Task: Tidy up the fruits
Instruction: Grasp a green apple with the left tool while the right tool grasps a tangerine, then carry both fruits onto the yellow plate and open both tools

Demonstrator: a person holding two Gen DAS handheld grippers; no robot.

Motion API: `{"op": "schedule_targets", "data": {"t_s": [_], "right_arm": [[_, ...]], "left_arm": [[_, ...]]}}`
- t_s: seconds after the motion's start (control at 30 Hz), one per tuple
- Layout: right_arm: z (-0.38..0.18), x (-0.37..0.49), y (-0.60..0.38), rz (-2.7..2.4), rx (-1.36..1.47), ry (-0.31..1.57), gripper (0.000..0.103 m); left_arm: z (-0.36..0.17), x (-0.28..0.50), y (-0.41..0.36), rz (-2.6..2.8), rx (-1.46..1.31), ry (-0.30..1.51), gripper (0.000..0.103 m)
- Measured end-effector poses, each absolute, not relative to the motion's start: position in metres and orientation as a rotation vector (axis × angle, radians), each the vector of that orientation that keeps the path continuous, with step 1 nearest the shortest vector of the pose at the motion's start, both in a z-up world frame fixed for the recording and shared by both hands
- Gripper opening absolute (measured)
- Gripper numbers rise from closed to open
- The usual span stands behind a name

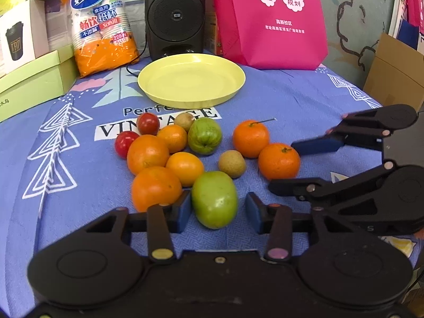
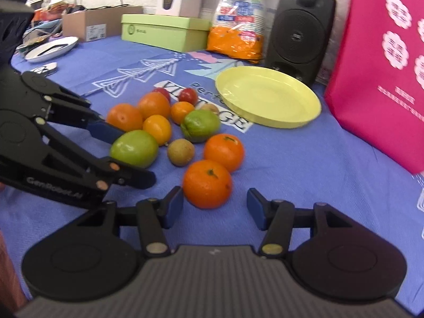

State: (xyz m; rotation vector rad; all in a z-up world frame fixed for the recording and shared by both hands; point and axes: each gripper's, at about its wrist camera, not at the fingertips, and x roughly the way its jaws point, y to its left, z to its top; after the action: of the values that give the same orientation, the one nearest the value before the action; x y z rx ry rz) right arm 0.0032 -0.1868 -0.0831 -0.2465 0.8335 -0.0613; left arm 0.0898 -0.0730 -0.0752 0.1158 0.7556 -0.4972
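Several fruits lie on a blue cloth (image 1: 304,100) before an empty yellow plate (image 1: 190,79), which also shows in the right wrist view (image 2: 267,98). My left gripper (image 1: 218,212) is open, its blue pads on either side of a green fruit (image 1: 214,198), not touching it; this fruit appears in the right wrist view (image 2: 133,148). My right gripper (image 2: 214,209) is open around the near side of a tangerine (image 2: 208,186), seen in the left wrist view (image 1: 278,160). Oranges (image 1: 147,153), red tomatoes (image 1: 148,123), kiwis (image 1: 232,163) and another green fruit (image 1: 204,135) lie between.
A black speaker (image 1: 173,16), a pink bag (image 1: 267,18), a pack of paper cups (image 1: 102,23) and green boxes (image 1: 34,79) line the back of the table. A silver dish (image 2: 50,49) and cardboard box (image 2: 98,23) sit at far left.
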Motion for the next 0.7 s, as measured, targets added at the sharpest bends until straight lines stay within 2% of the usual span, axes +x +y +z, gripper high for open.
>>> {"op": "schedule_targets", "data": {"t_s": [0.03, 0.07, 0.7], "right_arm": [[-0.083, 0.005, -0.186, -0.043, -0.240, 0.836, 0.039], [-0.083, 0.005, -0.185, -0.043, -0.246, 0.833, 0.038], [-0.059, -0.032, -0.185, -0.099, -0.182, 0.784, 0.038]], "left_arm": [[-0.075, 0.090, -0.072, -0.499, 0.111, 0.754, 0.035], [-0.075, 0.090, -0.070, -0.502, 0.097, 0.756, 0.035], [-0.040, 0.052, -0.042, -0.507, 0.067, 0.675, 0.035]]}}
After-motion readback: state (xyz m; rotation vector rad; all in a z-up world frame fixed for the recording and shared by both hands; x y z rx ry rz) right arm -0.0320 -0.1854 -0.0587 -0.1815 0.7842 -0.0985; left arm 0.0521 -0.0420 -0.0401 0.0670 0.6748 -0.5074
